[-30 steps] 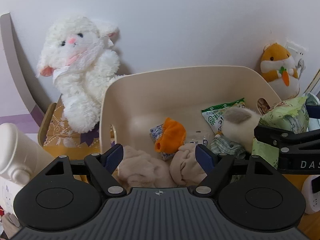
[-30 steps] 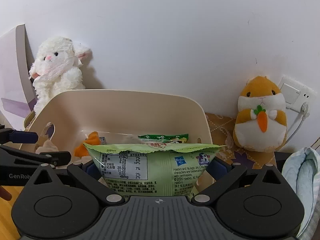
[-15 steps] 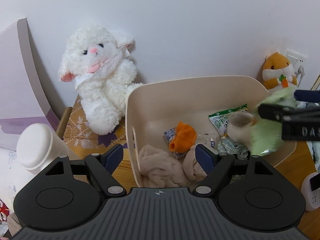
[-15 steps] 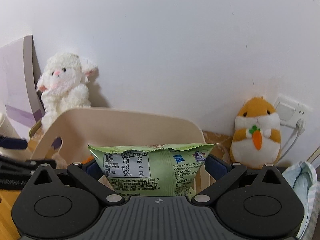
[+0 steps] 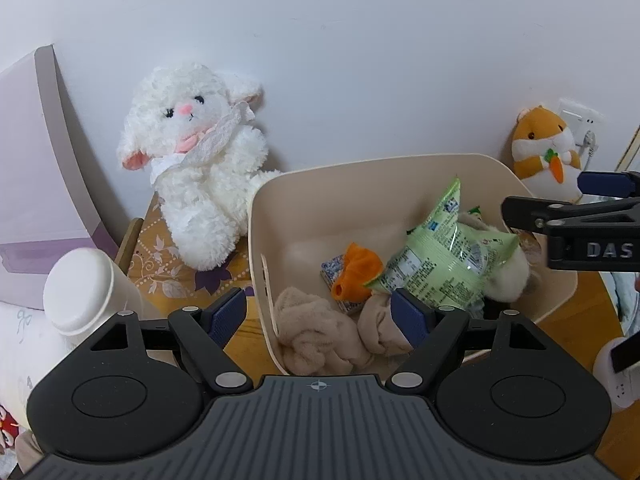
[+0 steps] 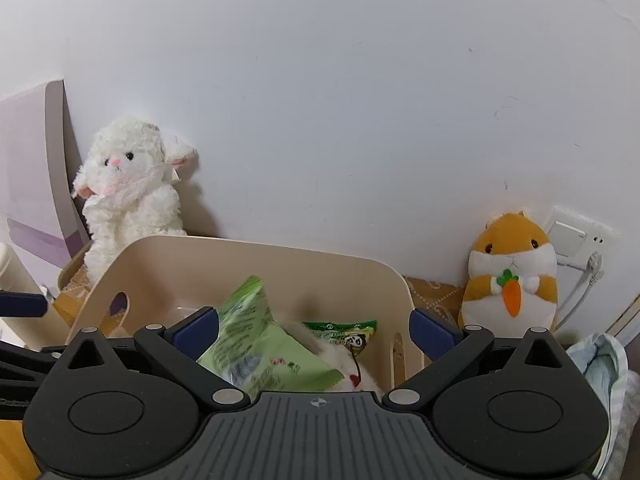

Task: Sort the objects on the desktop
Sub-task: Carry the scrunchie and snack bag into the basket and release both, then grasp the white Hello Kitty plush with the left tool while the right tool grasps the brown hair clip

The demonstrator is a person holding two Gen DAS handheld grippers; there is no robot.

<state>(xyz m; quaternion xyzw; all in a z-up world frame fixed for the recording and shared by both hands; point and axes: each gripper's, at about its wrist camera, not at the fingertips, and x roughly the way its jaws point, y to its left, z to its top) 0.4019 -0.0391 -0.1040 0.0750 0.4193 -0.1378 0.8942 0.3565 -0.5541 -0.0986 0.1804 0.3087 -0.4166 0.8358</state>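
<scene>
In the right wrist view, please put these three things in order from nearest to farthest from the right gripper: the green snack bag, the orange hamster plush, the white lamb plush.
1. Green snack bag: in the beige bin, between the open jaws of the right gripper, towards its left finger.
2. Orange hamster plush: to the right, against the wall.
3. White lamb plush: far left, behind the bin.

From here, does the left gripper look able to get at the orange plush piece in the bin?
Probably yes: the left gripper is open above the bin, and the orange plush piece lies uncovered, beside the green snack bag.
</scene>
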